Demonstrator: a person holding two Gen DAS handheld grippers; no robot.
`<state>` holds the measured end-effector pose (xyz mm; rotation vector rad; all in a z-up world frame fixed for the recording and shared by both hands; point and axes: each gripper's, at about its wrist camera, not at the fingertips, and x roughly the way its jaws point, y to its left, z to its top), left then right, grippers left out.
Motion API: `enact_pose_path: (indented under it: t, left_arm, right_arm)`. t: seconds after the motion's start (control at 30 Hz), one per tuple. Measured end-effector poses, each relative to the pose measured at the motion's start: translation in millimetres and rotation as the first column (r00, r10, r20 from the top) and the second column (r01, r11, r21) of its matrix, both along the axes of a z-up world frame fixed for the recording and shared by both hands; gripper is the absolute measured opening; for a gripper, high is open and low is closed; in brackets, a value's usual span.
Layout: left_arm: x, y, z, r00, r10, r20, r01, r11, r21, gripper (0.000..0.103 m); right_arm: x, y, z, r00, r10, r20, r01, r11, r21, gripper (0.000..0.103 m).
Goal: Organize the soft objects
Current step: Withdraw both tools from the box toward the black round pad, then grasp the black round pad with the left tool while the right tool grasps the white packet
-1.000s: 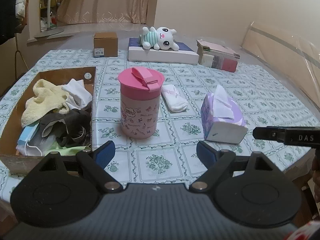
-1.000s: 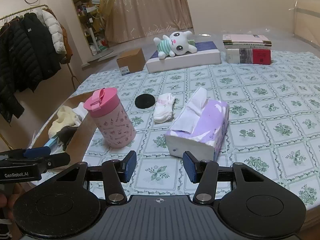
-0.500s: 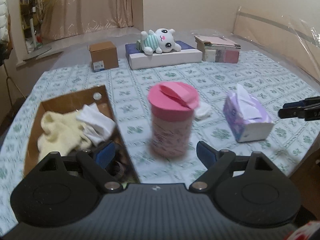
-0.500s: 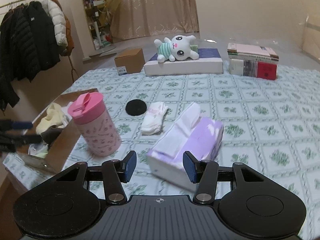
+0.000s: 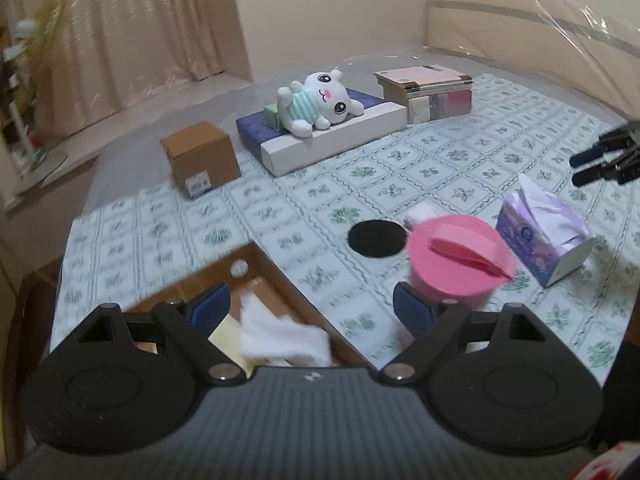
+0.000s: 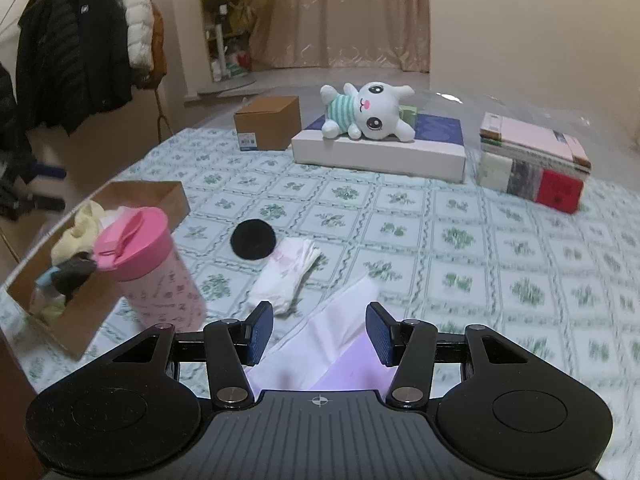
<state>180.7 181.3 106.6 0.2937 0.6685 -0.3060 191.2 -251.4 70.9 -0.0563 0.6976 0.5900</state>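
Both grippers empty, jaws apart, above the tablecloth's near edge.
Left gripper (image 5: 312, 310) gapes wide over cardboard box (image 6: 168, 196) corner; right gripper (image 6: 318, 334) half-spread above tissue box (image 5: 544, 240); white socks (image 6: 286, 276) lie flat between pink cup (image 6: 156, 268) and tissues (long axis toward black disc (image 6: 253, 239)); bare cloth beyond.

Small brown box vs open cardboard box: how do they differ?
The small brown box is closed, with a blue-and-white label on its side; the open cardboard box has no top.

The small brown box shows nothing inside; the open cardboard box holds yellow, white and dark soft items.

The small brown box sits at the table's far side beside the white platform; the open cardboard box sits near the table's edge, by the pink cup.

Both are brown cardboard.
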Motion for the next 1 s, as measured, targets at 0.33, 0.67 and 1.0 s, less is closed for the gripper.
enact_pose_path:
  t: [0.33, 0.67, 1.0]
  left_arm:
    - [61.4, 5.1, -4.1, 0.996, -0.088, -0.013, 0.088, 0.992, 0.09, 0.087]
    - [101.7, -8.0, -19.8, 0.99, -0.138, -0.032, 0.141, 0.982, 0.125, 0.087]
    - [133.2, -20.0, -40.5, 0.978, -0.198, -0.064, 0.205, 0.971, 0.125, 0.087]
  right_arm:
    - [42.5, 24.7, -4.1, 0.995, 0.094, -0.018, -0.095, 0.995, -0.039, 0.052]
    - [74.1, 58.4, -14.8, 0.982, 0.169, -0.083, -0.174, 0.983, -0.065, 0.052]
    - [105.4, 95.3, -33.8, 0.965, 0.221, -0.141, -0.237, 0.966, -0.107, 0.052]
